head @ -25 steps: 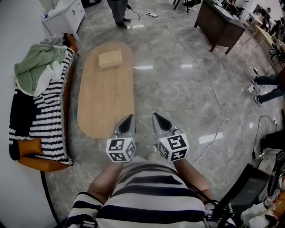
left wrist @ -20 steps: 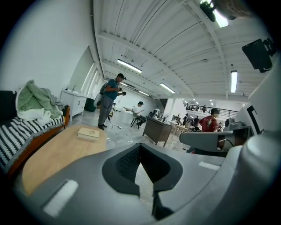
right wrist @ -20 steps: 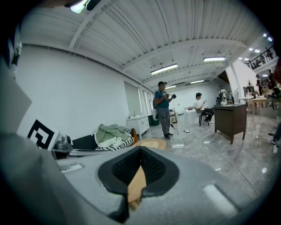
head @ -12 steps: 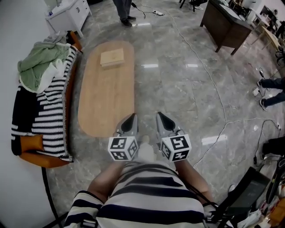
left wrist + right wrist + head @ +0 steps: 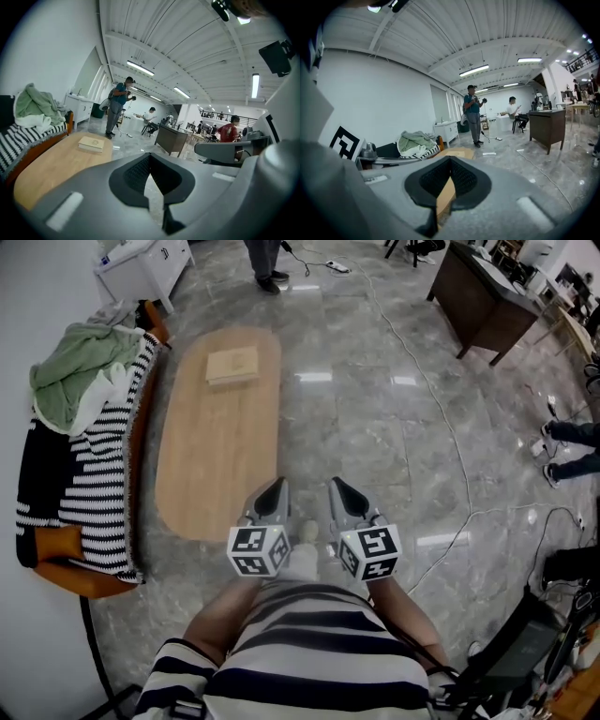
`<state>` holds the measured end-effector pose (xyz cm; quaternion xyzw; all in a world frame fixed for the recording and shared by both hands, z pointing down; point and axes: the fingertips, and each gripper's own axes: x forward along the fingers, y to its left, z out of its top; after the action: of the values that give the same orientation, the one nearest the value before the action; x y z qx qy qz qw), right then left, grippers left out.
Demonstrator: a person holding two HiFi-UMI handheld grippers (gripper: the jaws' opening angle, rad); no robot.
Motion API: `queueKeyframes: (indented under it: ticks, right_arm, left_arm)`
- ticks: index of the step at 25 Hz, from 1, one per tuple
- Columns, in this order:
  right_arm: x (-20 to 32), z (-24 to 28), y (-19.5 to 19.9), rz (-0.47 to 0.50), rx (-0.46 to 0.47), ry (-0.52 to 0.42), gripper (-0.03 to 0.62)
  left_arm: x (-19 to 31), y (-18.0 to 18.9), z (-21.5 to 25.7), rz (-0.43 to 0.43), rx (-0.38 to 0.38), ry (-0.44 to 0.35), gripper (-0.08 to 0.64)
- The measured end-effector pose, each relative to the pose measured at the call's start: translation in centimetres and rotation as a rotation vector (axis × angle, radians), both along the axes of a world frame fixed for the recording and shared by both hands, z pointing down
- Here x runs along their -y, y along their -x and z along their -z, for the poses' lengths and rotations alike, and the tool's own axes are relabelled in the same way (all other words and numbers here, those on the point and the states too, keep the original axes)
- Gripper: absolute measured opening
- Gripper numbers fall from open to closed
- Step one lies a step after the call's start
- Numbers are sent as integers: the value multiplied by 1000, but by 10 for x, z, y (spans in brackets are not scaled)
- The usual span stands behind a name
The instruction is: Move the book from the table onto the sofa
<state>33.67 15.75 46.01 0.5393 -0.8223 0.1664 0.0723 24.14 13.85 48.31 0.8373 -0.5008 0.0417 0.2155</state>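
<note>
Tan book (image 5: pixel 232 365) flat at the far end of the oval wooden table (image 5: pixel 216 465), untouched. Left of the table and running along it, the sofa (image 5: pixel 54 547) under a black-and-white striped throw (image 5: pixel 94 484), with a heap of green cloth (image 5: pixel 70 367) level with the table's far end. Just off the table's near end, left gripper (image 5: pixel 275 487) and right gripper (image 5: pixel 335 486) side by side, both clenched tight on nothing, well short of the book. Beyond the table's far end, a standing person (image 5: pixel 265 257) and a white cabinet (image 5: pixel 141 263). Far right of the table, a dark desk (image 5: pixel 483 296).
</note>
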Motion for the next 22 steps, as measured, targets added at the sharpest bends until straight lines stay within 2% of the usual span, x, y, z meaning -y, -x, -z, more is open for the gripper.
queueKeyframes:
  ticks: [8, 14, 22]
  right_arm:
    - [62, -2, 2, 34, -21, 18, -3]
    - [101, -5, 5, 50, -34, 23, -3]
    - [145, -4, -8, 62, -27, 15, -3]
  left_arm:
    - [57, 4, -2, 38, -22, 13, 5]
    - [88, 0, -6, 17, -22, 18, 5]
    - [123, 6, -10, 78, -7, 38, 5]
